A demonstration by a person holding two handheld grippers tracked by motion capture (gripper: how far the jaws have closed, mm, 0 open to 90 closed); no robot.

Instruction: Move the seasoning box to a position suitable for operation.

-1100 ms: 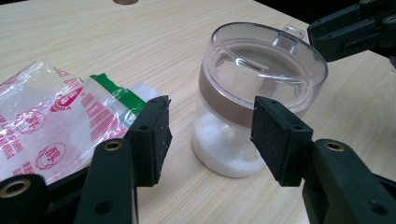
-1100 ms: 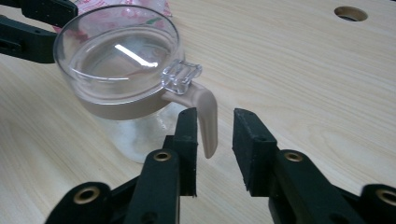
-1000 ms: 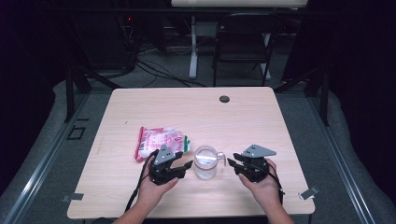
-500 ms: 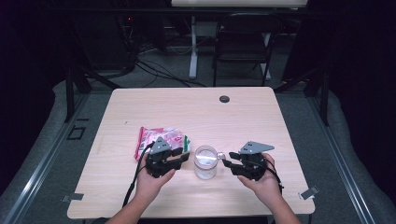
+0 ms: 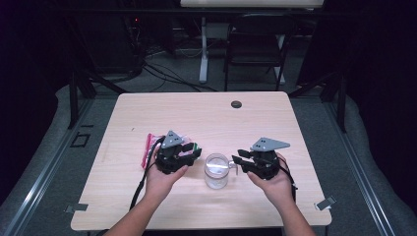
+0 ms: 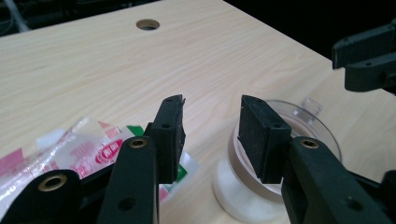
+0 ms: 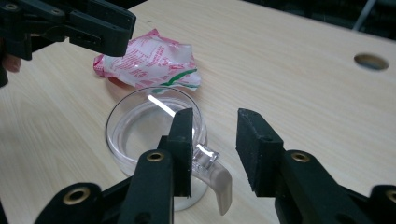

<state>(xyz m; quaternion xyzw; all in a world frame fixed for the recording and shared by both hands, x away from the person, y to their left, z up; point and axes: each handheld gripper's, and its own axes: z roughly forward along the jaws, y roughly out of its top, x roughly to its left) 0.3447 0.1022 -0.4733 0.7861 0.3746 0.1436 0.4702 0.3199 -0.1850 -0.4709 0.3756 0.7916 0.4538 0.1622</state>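
Observation:
A clear glass mug (image 5: 216, 170) stands on the wooden table (image 5: 196, 115) between my two grippers, its handle (image 7: 215, 175) turned to the right. My left gripper (image 5: 196, 152) hovers to the left of the mug (image 6: 261, 196), above a pink and white snack packet (image 5: 149, 147). Its jaws have just been opening a little, and nothing is between them. My right gripper (image 5: 236, 160) hangs just right of the mug. Its jaws have just been closing; they stand apart above the handle and the pads press on nothing. The packet (image 7: 149, 60) lies crumpled beyond the mug.
A round cable hole (image 5: 236, 104) sits near the table's far edge. Behind the table are a dark chair (image 5: 255, 46) and cables on the floor. Bare wood stretches across the far half of the table.
Both grippers have lifted and pulled slightly away from the mug. The left one now hangs over the packet. The mug has stayed in place.

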